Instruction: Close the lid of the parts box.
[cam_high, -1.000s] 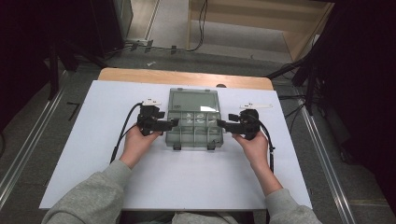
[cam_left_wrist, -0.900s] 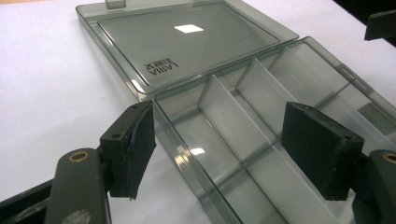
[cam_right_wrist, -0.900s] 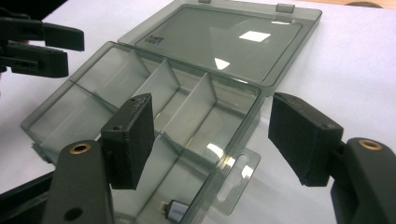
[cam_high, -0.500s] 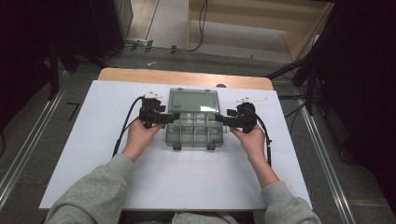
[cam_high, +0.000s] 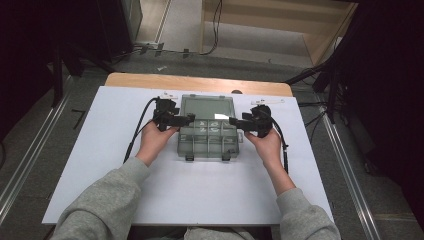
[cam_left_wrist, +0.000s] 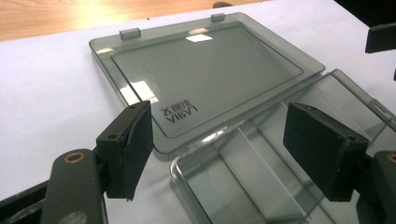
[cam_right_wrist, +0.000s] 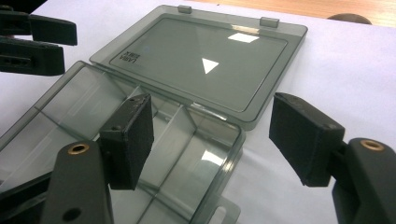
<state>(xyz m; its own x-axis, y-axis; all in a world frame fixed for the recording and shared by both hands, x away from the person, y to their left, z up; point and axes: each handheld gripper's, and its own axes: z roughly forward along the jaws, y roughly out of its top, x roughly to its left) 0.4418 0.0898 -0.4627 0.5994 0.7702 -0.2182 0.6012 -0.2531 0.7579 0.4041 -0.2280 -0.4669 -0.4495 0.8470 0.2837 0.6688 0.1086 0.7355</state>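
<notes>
With both claws gaping and empty, left claw (cam_high: 189, 119) and right claw (cam_high: 233, 121) flank the organizer box (cam_high: 208, 139) mid-desk (cam_high: 100, 150), lid (cam_high: 206, 107) flat open; we'd grab the lid's far edge squarely, swing evenly.

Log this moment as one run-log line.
scene: clear compartment box on white table, lid laid open flat | left gripper: open at box's left edge | right gripper: open at right edge | held: nothing

Box: clear grey plastic compartment box (cam_high: 208, 137) on white table (cam_high: 100, 165), centre.
Lid: hinged clear lid (cam_high: 207, 107) flat behind box.
Grippers: left gripper (cam_high: 189, 119) and right gripper (cam_high: 232, 122) flank the box.
</notes>
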